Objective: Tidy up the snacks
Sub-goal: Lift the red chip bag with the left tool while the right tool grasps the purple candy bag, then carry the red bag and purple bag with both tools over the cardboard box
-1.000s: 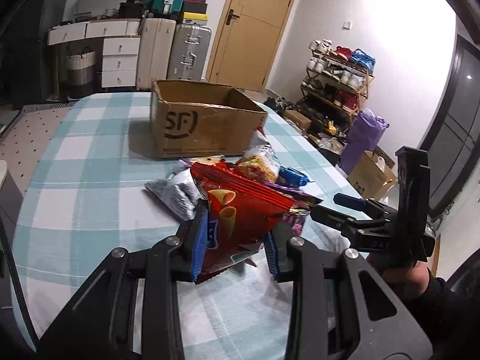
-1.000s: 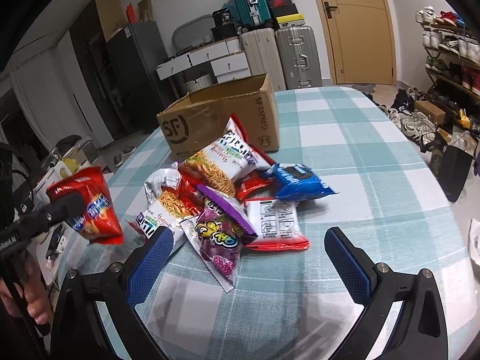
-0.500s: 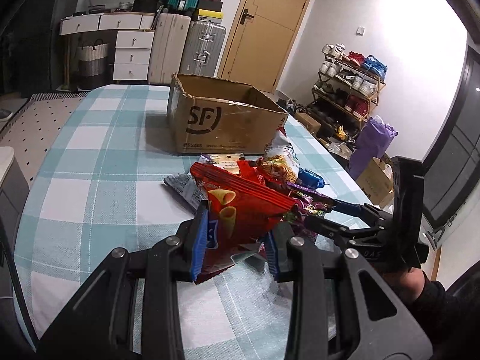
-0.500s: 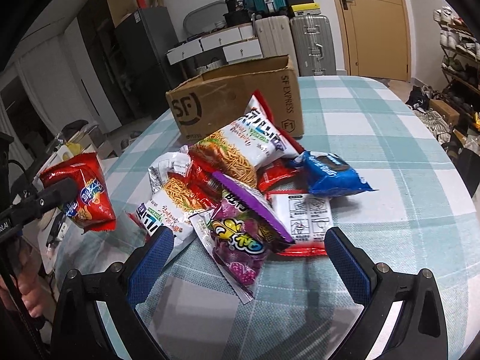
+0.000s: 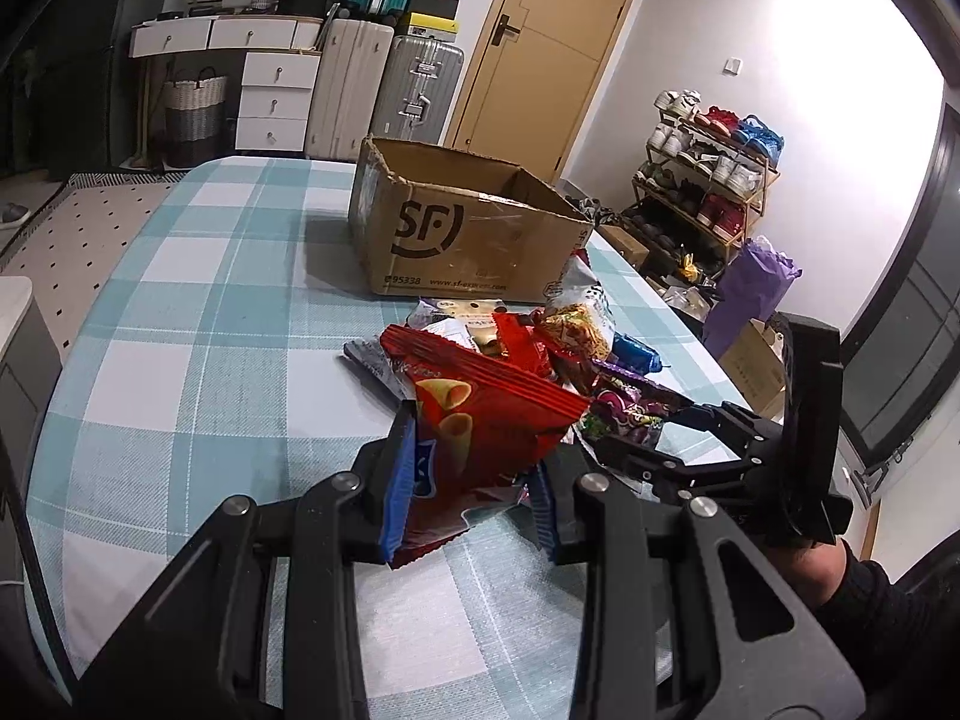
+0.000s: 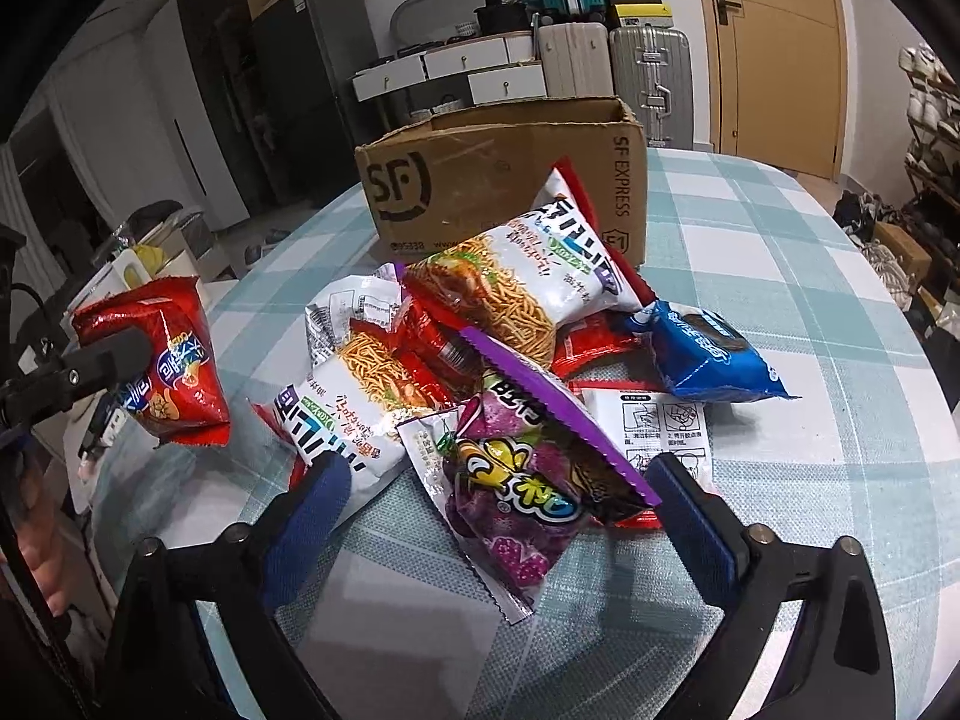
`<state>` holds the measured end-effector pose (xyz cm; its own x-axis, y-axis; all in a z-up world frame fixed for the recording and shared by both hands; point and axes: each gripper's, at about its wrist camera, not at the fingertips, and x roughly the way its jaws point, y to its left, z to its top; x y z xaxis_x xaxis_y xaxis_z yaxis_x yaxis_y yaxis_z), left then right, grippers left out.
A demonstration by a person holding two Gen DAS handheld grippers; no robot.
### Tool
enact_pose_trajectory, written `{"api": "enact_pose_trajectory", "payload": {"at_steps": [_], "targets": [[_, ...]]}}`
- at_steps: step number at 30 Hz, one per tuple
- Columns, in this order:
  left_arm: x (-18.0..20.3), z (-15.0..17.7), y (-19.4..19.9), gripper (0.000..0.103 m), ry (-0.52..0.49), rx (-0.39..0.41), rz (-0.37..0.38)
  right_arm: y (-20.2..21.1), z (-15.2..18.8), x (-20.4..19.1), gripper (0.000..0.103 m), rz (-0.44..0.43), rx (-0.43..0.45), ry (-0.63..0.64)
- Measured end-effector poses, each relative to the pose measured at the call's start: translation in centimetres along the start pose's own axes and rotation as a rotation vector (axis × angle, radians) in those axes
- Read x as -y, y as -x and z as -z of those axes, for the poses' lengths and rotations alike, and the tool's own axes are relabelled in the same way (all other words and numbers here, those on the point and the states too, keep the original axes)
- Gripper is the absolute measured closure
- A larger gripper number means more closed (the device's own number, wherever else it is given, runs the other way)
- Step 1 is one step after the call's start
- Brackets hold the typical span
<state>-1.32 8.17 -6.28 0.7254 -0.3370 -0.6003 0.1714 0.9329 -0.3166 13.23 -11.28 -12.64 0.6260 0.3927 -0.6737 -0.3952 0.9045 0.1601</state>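
My left gripper [image 5: 474,468] is shut on a red chip bag [image 5: 480,414] and holds it up above the near end of the table; the same red chip bag [image 6: 174,360] shows at the left of the right wrist view. A pile of snack bags lies in front of the open SF cardboard box [image 6: 498,180]. My right gripper [image 6: 498,474] is low over the pile's near edge, and its jaws are closing. A purple candy bag [image 6: 516,492] lies between them, and the blue pads [image 6: 312,504] stand clear of it on both sides.
The pile holds two noodle bags [image 6: 528,276], a blue bag [image 6: 708,354] and a white packet [image 6: 660,426], on a checked tablecloth [image 6: 780,240]. The box [image 5: 480,234] stands mid-table. Suitcases, drawers and a shoe rack [image 5: 708,168] line the room behind.
My right gripper has come forward and down onto the pile, and its jaws have narrowed around the purple bag. The left gripper still holds the red bag in much the same place.
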Motion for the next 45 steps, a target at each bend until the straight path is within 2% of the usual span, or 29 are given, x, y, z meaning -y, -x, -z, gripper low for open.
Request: {"api": "enact_pose_trajectory", "payload": {"at_steps": [5,7,9,12,14,24,36,45], "targets": [[-0.3,0.1,-0.1,0.073,0.013,-0.002,0.000,-0.1,0.1,-0.5,0.022,0.011,-0.006,0.024],[-0.3,0.1,-0.1,0.073,0.012,-0.001,-0.002,-0.1,0.2,-0.6,0.031,0.018,-0.006,0.034],[-0.4,0.0,-0.1,0.073,0.015,-0.001,-0.001,-0.2,0.2,-0.5,0.048,0.022,-0.010,0.036],[-0.5,0.0,-0.1,0.073,0.012,-0.001,-0.001,-0.7,0.3,0.3,0.063,-0.041,-0.041,-0.005],[-0.5,0.0,0.0,0.073,0.014,0.000,-0.001,-0.6,0.3,1.0,0.066,-0.076,-0.036,-0.044],[-0.5,0.0,-0.1,0.073,0.012,0.001,-0.011,1.3,0.3,1.6,0.068,-0.102,0.010,-0.085],[1.1,-0.4,0.2,0.073,-0.020,-0.013,0.009,4.5,-0.3,0.8,0.068,-0.118,0.063,-0.066],[1.8,-2.2,-0.2,0.073,-0.032,-0.010,0.022,6.7,-2.1,0.0,0.068,-0.155,0.114,-0.053]]}}
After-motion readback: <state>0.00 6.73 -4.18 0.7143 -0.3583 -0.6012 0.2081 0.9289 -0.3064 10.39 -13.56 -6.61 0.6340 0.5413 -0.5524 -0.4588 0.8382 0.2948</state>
